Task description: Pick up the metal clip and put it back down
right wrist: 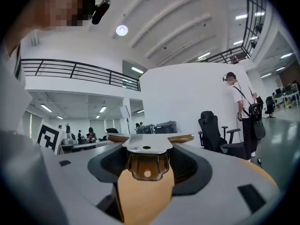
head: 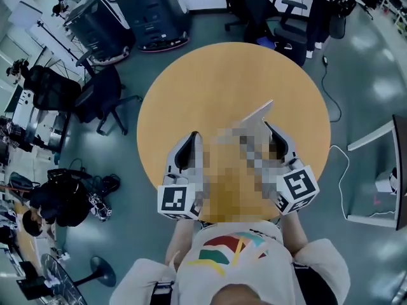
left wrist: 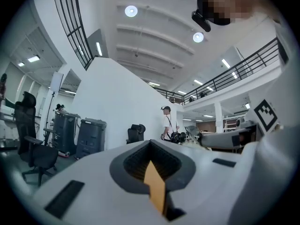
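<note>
The metal clip (head: 257, 114) is a shiny folded plate, and it sticks up and forward out of my right gripper (head: 268, 127) over the near right part of the round wooden table (head: 229, 75). In the right gripper view the clip (right wrist: 146, 156) spans the gap between the two jaws, its flat top and bronze-tinted body facing me; the right gripper (right wrist: 149, 146) is shut on it. My left gripper (head: 193, 136) hovers over the table's near left, apart from the clip. In its own view the left gripper (left wrist: 150, 144) has its tips together with nothing between them.
Black office chairs (head: 102, 97) and dark wheeled carts (head: 149, 11) stand on the floor beyond the table's far left. A person (head: 321, 8) stands at the far right beside more chairs. A cable (head: 334, 107) trails on the floor, and a white desk (head: 378, 176) sits at right.
</note>
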{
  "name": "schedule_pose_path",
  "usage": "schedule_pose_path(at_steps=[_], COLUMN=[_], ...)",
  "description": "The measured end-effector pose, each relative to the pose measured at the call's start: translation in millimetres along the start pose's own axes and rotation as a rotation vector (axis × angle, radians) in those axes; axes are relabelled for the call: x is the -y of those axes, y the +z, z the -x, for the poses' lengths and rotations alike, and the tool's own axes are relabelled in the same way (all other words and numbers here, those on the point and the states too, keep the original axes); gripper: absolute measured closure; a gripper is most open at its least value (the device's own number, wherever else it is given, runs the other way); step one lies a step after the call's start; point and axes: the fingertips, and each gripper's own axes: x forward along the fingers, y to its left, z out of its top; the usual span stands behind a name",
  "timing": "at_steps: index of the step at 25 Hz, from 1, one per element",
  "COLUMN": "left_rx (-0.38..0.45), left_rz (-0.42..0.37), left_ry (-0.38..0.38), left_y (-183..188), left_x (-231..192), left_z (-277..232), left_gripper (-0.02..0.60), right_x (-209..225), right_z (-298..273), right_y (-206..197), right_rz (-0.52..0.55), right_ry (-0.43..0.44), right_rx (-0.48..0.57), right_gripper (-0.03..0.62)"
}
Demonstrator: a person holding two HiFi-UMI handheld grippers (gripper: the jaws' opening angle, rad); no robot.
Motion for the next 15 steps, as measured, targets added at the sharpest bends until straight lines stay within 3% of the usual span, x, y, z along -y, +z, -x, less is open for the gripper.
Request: schedule_pose_path(at_steps=[8, 15], left_rx=[0.059, 0.078], left_rz=[0.000, -0.009], left_ry=[-0.086, -0.055], left_y=[16, 16], left_x=[46, 46], left_z=[17, 30], left_gripper=[0.537, 0.538], right_x=[-9, -14], right_z=[47, 58], right_y=[0, 0], right_rz=[-0.011, -0.004], right_ry=[-0.020, -0.006], right_rx=[0.023, 0.035], right_gripper=[0.301, 0.301])
